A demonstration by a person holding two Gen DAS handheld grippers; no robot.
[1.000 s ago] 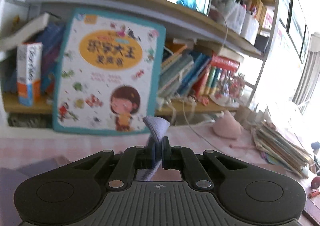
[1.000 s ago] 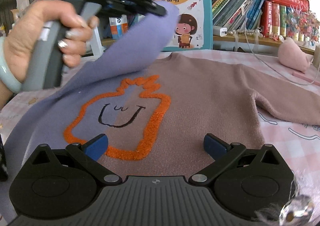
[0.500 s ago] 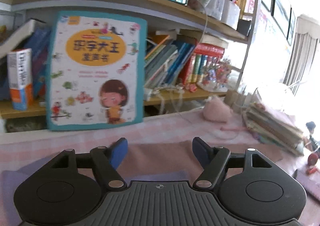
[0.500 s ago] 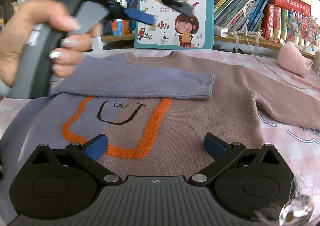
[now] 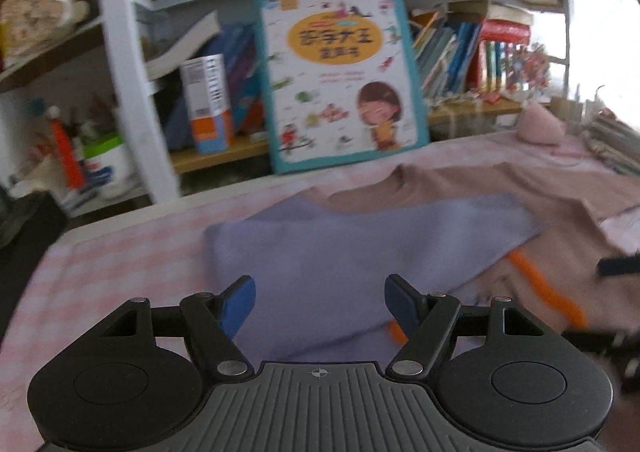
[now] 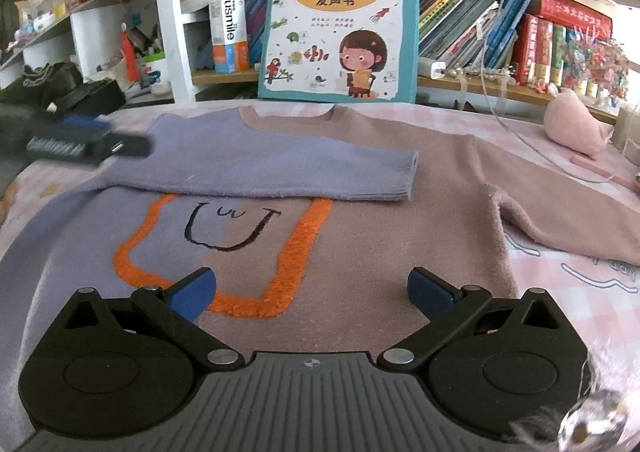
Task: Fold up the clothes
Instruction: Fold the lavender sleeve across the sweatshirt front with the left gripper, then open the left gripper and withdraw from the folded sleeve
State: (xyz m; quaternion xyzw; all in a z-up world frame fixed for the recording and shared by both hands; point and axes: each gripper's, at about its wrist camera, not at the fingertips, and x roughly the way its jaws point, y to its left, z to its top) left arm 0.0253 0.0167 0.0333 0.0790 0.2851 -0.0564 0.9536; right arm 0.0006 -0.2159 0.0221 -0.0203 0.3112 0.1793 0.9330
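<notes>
While only the right view shows the sweater's point(image 6: 360, 188) face, seemingly, both tongs point(image 5: 319, 302) point(image 6: 311, 292) gape

Released purple sleeve point(image 6: 280, 168) from left gripper point(image 5: 318, 302); jaws went from clamped on cloth to wide apart. Sleeve dropped from lifted to flat across sweater point(image 6: 360, 236) chest, covering top of orange outline point(image 6: 288, 252). Left gripper pulled back left, low over the table.

Straight ahead of the tool a picture book point(image 6: 340, 22) stands against the bookshelf point(image 6: 500, 90); a pink plush point(image 6: 576, 128) sits far right on the checked surface point(image 6: 580, 292)
</notes>
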